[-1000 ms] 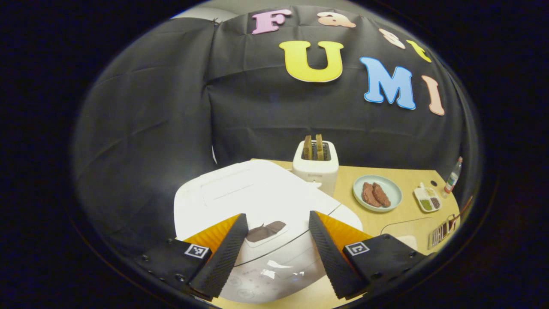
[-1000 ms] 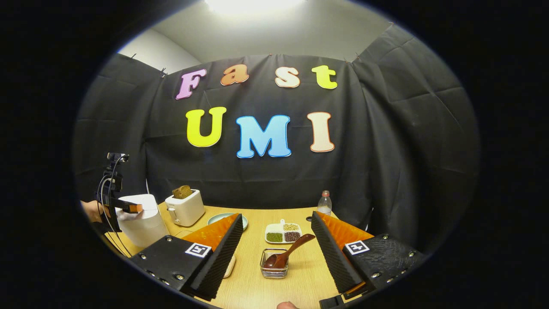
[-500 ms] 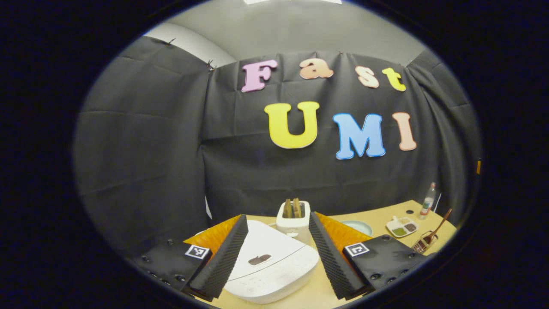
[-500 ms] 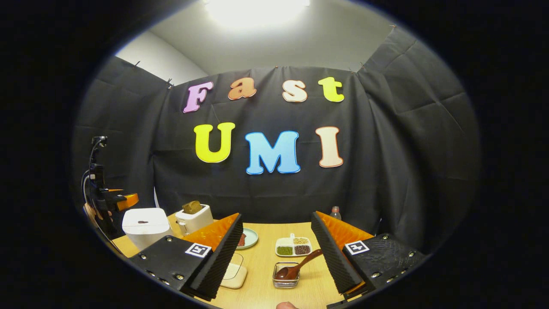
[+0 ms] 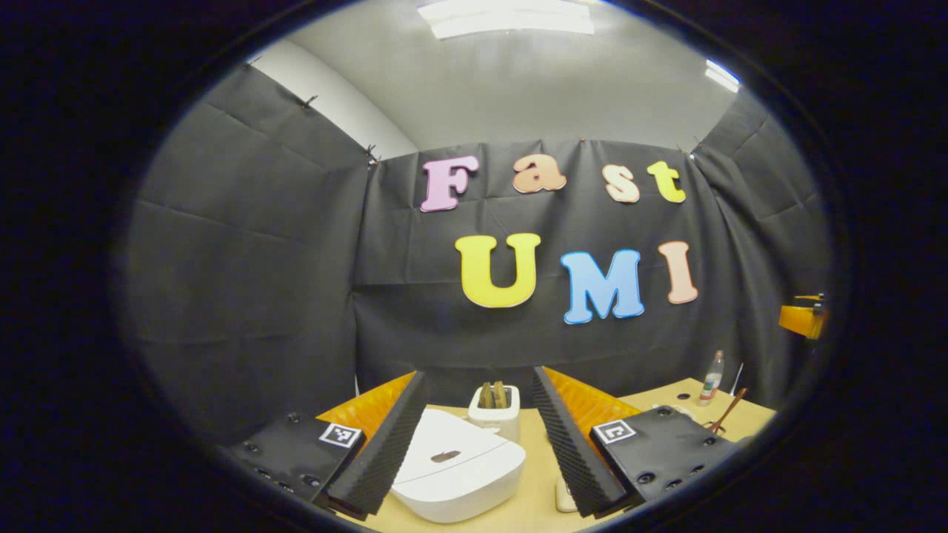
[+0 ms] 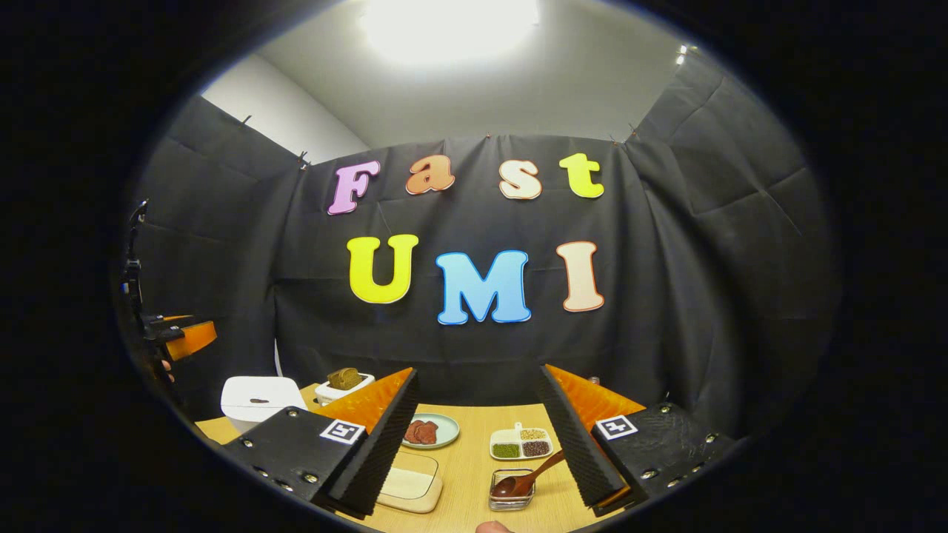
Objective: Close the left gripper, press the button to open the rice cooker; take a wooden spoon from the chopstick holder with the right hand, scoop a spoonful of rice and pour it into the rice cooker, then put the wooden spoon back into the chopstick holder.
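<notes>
Your left gripper [image 5: 478, 437] has its fingers spread wide, holding nothing, and it sits high and back from the desk [image 5: 537, 492]. The white rice cooker [image 5: 458, 466] lies straight ahead and below, between the two fingers in the left gripper view, lid down, with the dark button [image 5: 445, 457] on top of the lid near its front. So the first step looks not yet done: the task wants those fingers pressed together before you push, and the button is forward and down from the tips, well apart. The toaster [image 5: 495, 411] stands just behind the cooker, so come down onto the lid rather than sliding in from the rear. Your right gripper [image 6: 481, 444] is spread too, empty, hovering over the near edge of the desk. In the right gripper view the wooden spoon [image 6: 527, 478] sits bowl-down in the small clear chopstick holder [image 6: 511, 498], just ahead and a bit right of centre between the fingers. Its handle leans up and to the right, toward the right finger, so its long axis runs diagonal, not upright. The right hand is clearly the nearer one for it. The cooker is far off to the left in that view [image 6: 255, 400], with the left gripper [image 6: 181, 337] above it.
</notes>
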`<state>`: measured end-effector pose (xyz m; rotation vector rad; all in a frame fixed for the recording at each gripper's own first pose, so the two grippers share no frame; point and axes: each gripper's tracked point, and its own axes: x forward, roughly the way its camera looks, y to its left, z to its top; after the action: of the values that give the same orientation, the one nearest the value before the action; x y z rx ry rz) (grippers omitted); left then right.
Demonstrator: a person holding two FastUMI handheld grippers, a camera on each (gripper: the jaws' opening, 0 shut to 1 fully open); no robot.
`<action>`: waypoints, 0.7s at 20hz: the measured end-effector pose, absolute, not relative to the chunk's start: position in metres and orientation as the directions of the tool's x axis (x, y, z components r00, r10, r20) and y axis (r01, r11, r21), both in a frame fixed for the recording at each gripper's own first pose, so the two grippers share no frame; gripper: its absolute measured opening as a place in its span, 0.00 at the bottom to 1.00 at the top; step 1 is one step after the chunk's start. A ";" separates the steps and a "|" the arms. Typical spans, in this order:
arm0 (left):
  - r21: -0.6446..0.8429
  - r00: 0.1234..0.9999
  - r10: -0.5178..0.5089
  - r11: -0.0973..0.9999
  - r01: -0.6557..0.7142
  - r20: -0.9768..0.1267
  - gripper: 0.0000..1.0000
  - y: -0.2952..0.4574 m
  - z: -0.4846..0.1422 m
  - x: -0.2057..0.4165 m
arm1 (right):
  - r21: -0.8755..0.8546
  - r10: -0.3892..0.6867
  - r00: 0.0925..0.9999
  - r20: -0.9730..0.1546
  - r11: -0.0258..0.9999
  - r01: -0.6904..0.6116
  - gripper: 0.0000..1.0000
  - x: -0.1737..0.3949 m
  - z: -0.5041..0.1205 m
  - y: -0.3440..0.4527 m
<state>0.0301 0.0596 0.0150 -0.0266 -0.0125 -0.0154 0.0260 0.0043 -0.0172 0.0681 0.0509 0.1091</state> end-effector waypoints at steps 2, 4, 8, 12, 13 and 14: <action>-0.043 0.999 -0.016 0.999 0.018 0.042 1.00 0.052 0.025 0.021 | 0.058 0.095 0.994 -0.049 0.994 -0.092 0.97 0.026 -0.021 0.004; -0.047 0.998 -0.028 0.998 0.030 0.051 1.00 0.045 0.028 0.017 | 0.081 0.103 0.993 -0.050 0.992 -0.098 0.97 0.025 -0.019 0.009; -0.049 0.999 -0.030 0.998 0.031 0.031 0.94 0.045 0.022 0.016 | 0.103 0.105 0.994 -0.018 0.989 -0.103 0.97 0.023 -0.009 0.012; -0.063 0.999 -0.018 0.998 0.020 0.034 0.94 0.053 0.019 0.013 | 0.063 0.105 0.994 0.014 0.992 -0.105 0.97 0.024 0.002 0.013; -0.065 0.999 -0.019 0.998 0.021 0.026 0.95 0.054 0.016 0.013 | 0.055 0.103 0.995 0.019 0.993 -0.104 0.97 0.023 0.004 0.013; -0.068 1.000 -0.018 0.997 0.020 0.019 0.98 0.055 0.013 0.012 | 0.051 0.099 0.995 0.028 0.994 -0.100 0.97 0.022 0.008 0.011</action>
<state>0.0123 0.0550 0.0128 -0.0686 -0.0184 -0.0191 0.0223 0.0114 0.0078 0.0521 -0.0253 0.0997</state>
